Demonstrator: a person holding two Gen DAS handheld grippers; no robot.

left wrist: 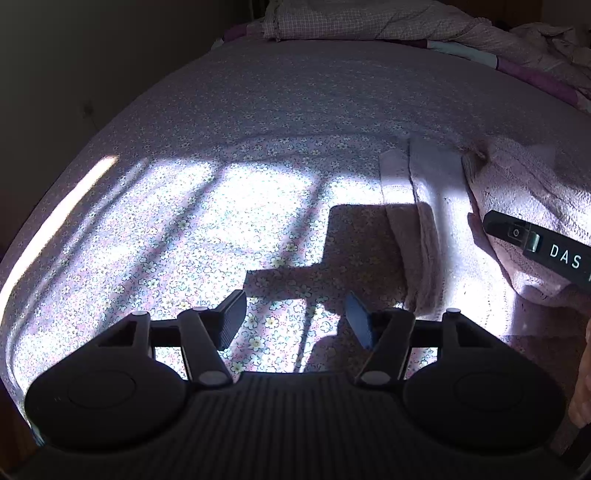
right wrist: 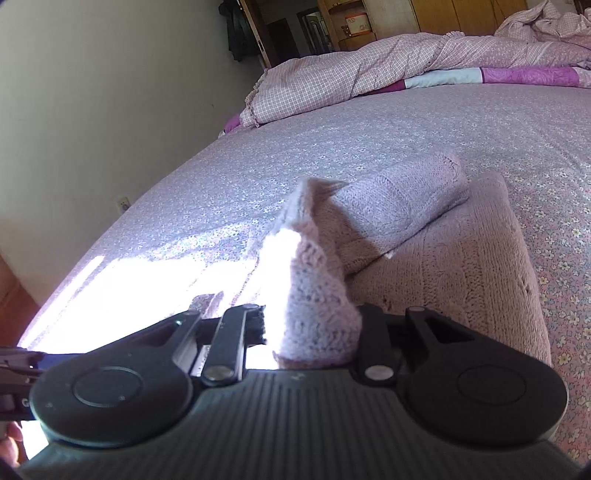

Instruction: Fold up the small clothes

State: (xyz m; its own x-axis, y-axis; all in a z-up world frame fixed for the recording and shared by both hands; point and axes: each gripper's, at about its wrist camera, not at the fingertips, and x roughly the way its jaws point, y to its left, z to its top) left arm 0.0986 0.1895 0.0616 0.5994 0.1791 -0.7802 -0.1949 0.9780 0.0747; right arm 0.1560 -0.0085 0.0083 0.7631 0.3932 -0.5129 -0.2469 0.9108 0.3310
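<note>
Bedroom, daylight from a window falling in hard patches across a bed [left wrist: 258,110] with a lilac flower-print sheet; this sheet is my work surface.

Nearest, left wrist view: my left gripper [left wrist: 295,317] hangs over bare sheet, jaws parted, nothing between them. Only its own shadow lies ahead.

Right wrist view: my right gripper [right wrist: 312,325] is clenched on a bunched flap of the pink knitted garment [right wrist: 461,266]. The flap stands up out of the jaws in a peak, sunlit on its left face. I judge the pads are pressing on the knit, though the right pad is hidden behind it.

Key relation: the garment lies to the right of the left gripper and well apart from its jaws, directly ahead of and under the right gripper. Right hand is the nearer, and the only one in contact. The garment's long axis runs away from me, up the bed. A fold or sleeve lies slantwise across its far part.

Appearance: pale pink, chunky ribbed knit, soft and thick, partly folded. Edges uneven.

Judgement: the lifted flap needs carrying over the body; thick knit may spring back on release.

Farther off: rumpled checked quilt [right wrist: 351,70] at the head of the bed, wooden furniture [right wrist: 461,14] behind.
</note>
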